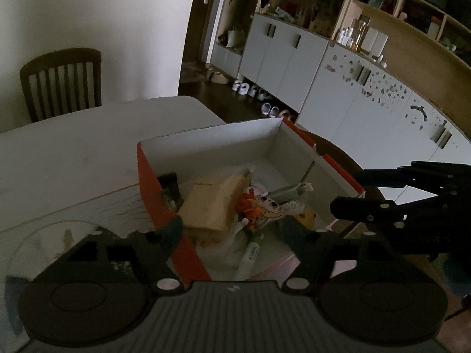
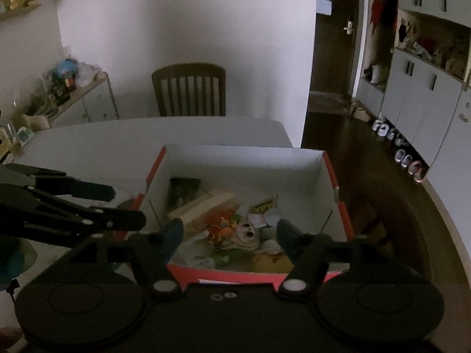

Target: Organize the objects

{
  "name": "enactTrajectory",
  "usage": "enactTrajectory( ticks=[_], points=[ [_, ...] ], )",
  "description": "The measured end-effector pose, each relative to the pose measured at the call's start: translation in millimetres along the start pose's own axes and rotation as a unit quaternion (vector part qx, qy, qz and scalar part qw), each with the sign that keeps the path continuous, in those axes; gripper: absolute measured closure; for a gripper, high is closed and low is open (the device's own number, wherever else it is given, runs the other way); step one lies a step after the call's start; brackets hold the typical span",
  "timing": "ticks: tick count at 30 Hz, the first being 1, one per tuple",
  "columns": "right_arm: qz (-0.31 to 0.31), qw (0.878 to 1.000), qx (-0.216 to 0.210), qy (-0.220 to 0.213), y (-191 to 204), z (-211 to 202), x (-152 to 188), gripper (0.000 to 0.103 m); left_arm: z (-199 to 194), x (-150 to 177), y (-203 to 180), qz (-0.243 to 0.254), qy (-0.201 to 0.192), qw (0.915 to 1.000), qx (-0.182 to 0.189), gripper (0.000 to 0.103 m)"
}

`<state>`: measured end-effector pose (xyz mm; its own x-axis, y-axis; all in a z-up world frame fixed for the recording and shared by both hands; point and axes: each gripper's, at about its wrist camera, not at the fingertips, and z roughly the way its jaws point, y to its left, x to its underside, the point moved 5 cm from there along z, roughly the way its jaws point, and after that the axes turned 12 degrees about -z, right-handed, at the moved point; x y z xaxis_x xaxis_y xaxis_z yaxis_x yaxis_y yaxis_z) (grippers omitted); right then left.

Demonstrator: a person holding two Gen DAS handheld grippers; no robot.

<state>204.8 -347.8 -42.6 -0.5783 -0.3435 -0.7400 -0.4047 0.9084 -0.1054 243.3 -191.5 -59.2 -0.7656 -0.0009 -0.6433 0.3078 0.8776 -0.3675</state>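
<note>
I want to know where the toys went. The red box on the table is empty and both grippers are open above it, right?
Not quite. The red box isn't empty: the right wrist view shows toys and a tan package inside. The table and both open grippers, left gripper and right gripper, are as you said.

Home: dining chair [image 2: 189, 89], shoes [image 1: 250, 90], cupboards [image 1: 282, 50]

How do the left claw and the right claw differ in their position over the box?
The left claw is over the box's left wall, one finger outside it. The right claw has both fingertips above the contents, near the front wall. The left claw points toward the tan packet; the right claw frames the cartoon-face item. Both are open and hold nothing.
</note>
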Motion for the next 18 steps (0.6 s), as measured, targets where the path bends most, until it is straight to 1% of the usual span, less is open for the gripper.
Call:
enactTrajectory(
  ticks=[3, 5, 7, 9, 11, 15, 18],
  points=[
    [0.005, 1.0, -0.001, -0.004, 6.8, -3.4, 1.4, 0.03, -6.3, 1.7, 4.6, 0.0, -0.001, 1.0, -0.001, 0.018],
    [0.008, 1.0, 0.001, -0.009, 10.6, -5.8, 1.8, 0.028, -9.3, 2.4, 6.1, 0.0, -0.001, 1.0, 0.0, 0.017],
    [0.01, 1.0, 0.004, -0.015, 14.8, -8.6, 2.0, 0.026, -12.1, 3.2, 7.5, 0.002, -0.003, 1.0, -0.002, 0.013],
    [0.012, 1.0, 0.007, -0.019, 19.0, -11.7, 2.2, 0.025, -16.0, 4.9, 9.2, 0.003, -0.005, 1.0, -0.001, 0.0],
    [0.013, 1.0, 0.009, -0.021, 23.7, -14.3, 2.6, 0.024, -20.9, 7.1, 10.6, 0.003, -0.008, 1.0, 0.003, 0.0],
    [0.011, 0.999, 0.019, -0.025, 31.9, -19.4, 3.2, 0.024, -29.4, 10.1, 13.9, 0.01, -0.016, 0.9998, -0.004, 0.0],
    [0.012, 0.999, 0.026, -0.029, 36.5, -22.5, 3.7, 0.024, -36.0, 11.1, 13.3, 0.024, -0.025, 0.9992, -0.02, 0.0]
  ],
)
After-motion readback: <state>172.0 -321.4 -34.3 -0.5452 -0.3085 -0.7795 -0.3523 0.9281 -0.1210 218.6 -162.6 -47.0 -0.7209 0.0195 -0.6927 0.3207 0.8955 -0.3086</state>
